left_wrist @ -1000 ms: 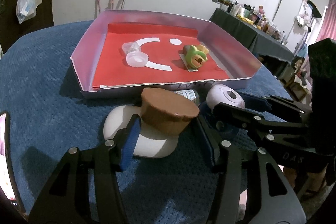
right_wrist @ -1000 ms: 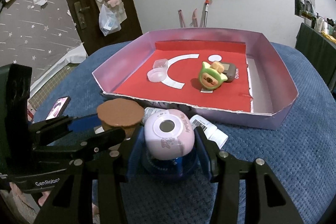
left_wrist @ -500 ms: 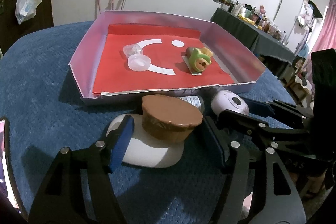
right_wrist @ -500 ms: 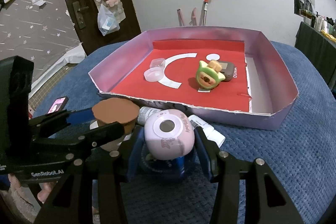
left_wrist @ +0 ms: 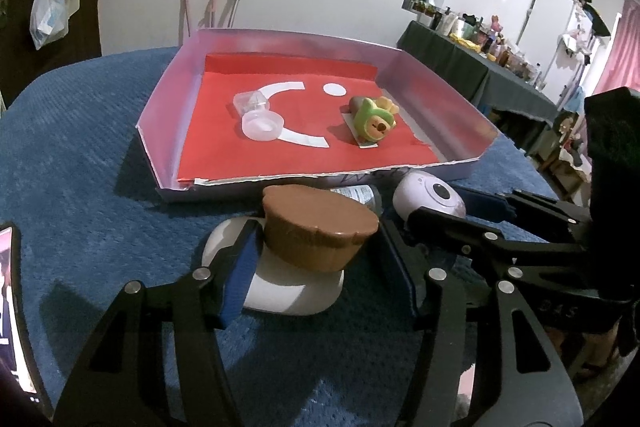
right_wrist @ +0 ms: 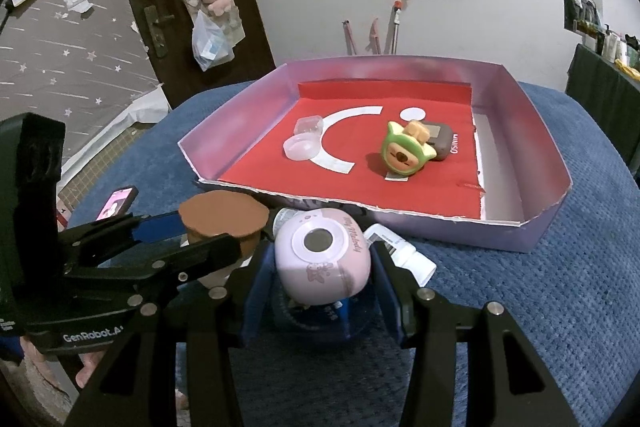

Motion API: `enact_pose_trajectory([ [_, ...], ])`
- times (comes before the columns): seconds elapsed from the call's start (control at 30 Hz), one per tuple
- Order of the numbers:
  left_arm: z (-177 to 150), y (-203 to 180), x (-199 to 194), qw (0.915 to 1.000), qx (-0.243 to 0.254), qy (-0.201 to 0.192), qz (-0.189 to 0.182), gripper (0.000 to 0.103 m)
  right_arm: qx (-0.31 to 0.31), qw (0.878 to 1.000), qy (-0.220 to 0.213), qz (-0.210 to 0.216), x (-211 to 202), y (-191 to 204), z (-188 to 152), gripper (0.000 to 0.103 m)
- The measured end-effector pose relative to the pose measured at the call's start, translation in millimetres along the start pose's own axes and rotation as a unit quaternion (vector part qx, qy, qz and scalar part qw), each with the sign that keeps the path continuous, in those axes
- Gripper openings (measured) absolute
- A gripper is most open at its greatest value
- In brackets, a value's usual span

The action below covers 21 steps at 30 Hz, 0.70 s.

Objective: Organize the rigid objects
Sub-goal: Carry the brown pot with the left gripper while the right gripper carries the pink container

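— What's the room like from where you stand?

— White wall, a dark door hung with plush toys, and a blue textured cloth (left_wrist: 80, 131) spread over the table. On it sits a shallow lilac cardboard tray with a red paper floor (right_wrist: 516, 131).

— Anything in the tray?

— A clear plastic capsule in two halves (left_wrist: 258, 115) near the middle, and a green-hooded toy figure (right_wrist: 404, 151) lying to its right, touching a grey-brown block (right_wrist: 440, 143).

— And the tools?

— Both are down on the cloth, just in front of the tray's near wall. The left gripper (left_wrist: 316, 259) has its blue-padded fingers on either side of a white bottle with a wide brown cap (left_wrist: 316, 227); the left pad looks to be touching it, the right I cannot tell, so I can't say it's clamped. The right gripper (right_wrist: 320, 279) straddles a pink rounded toy camera with a grey lens (right_wrist: 324, 259), fingers close at both sides, grip equally unclear.

— Anything else nearby?

— A small white labelled bottle (right_wrist: 400, 251) lies on its side between the camera and the tray. A phone (right_wrist: 118, 203) lies on the cloth at the far left.
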<state>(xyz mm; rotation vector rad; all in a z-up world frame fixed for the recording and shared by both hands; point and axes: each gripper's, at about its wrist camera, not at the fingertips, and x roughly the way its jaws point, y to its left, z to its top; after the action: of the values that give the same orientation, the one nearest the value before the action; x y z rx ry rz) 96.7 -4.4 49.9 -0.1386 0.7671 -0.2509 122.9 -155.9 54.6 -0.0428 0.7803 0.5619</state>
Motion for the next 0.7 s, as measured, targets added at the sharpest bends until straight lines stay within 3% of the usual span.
enact_pose_trajectory([
  [0.7,8.7,3.8,-1.6,0.9999,-0.006,-0.009,-0.013,0.052,-0.002,1.0,-0.004,0.002,-3.7,2.0,6.9,0.052],
])
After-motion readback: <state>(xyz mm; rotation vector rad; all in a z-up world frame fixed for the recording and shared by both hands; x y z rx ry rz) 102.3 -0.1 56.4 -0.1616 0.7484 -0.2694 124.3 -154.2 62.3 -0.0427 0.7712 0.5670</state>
